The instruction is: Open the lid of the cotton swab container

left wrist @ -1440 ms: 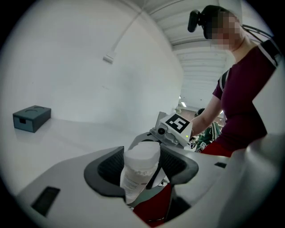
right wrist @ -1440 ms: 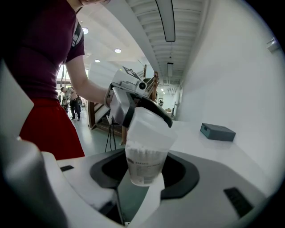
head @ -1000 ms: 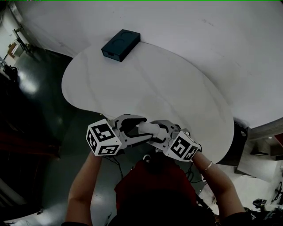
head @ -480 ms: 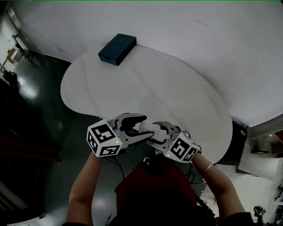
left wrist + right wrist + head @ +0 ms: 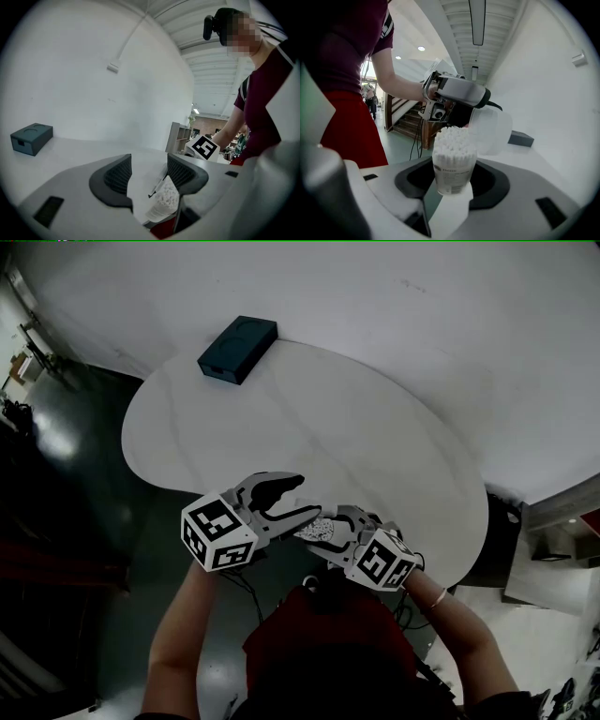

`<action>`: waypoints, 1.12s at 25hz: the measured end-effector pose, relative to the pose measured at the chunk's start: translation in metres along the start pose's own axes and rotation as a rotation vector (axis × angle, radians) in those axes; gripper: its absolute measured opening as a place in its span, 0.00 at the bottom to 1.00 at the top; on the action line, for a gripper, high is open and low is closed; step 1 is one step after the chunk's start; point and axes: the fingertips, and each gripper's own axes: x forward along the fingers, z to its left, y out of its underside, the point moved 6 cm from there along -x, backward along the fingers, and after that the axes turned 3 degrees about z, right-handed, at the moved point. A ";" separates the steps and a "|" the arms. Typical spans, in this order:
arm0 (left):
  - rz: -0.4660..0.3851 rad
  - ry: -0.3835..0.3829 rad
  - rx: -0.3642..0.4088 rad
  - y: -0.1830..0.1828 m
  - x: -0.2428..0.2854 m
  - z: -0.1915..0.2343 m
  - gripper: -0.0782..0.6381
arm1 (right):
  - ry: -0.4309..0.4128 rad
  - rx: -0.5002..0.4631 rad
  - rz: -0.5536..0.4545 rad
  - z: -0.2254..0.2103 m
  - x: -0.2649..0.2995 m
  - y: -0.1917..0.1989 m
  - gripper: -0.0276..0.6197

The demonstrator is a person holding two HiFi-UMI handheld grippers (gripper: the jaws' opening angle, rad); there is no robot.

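Observation:
My right gripper (image 5: 330, 534) is shut on the clear cotton swab container (image 5: 451, 172), held upright over the table's near edge. Its top stands uncovered and packed white swab heads (image 5: 453, 139) show. The translucent lid (image 5: 491, 131) hangs just beyond and right of the container, at the tips of my left gripper (image 5: 286, 502), which grips it. In the left gripper view the two dark pads (image 5: 117, 174) stand apart, with the swab container (image 5: 164, 202) low between them and only the lid's thin edge visible. In the head view the swabs (image 5: 323, 530) show beside the left jaws.
A dark blue box (image 5: 236, 349) lies at the far left rim of the white rounded table (image 5: 356, 427). A white wall runs behind the table. Dark floor lies to the left, and the person's red clothing is right below the grippers.
The white lid sat on the container between the left jaws a second ago. Now it is off, the left gripper has drawn slightly away left, and the swab heads are exposed.

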 end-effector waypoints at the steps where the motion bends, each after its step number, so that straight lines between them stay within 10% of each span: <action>1: -0.002 -0.010 -0.002 0.000 0.002 0.002 0.47 | 0.006 0.007 0.002 -0.001 -0.001 0.001 0.39; 17: -0.053 -0.229 0.033 -0.004 0.031 0.024 0.34 | 0.224 0.395 0.016 -0.070 -0.040 0.054 0.39; 28: -0.042 -0.335 0.019 0.012 0.060 0.035 0.21 | 0.404 0.448 0.020 -0.134 -0.054 0.079 0.39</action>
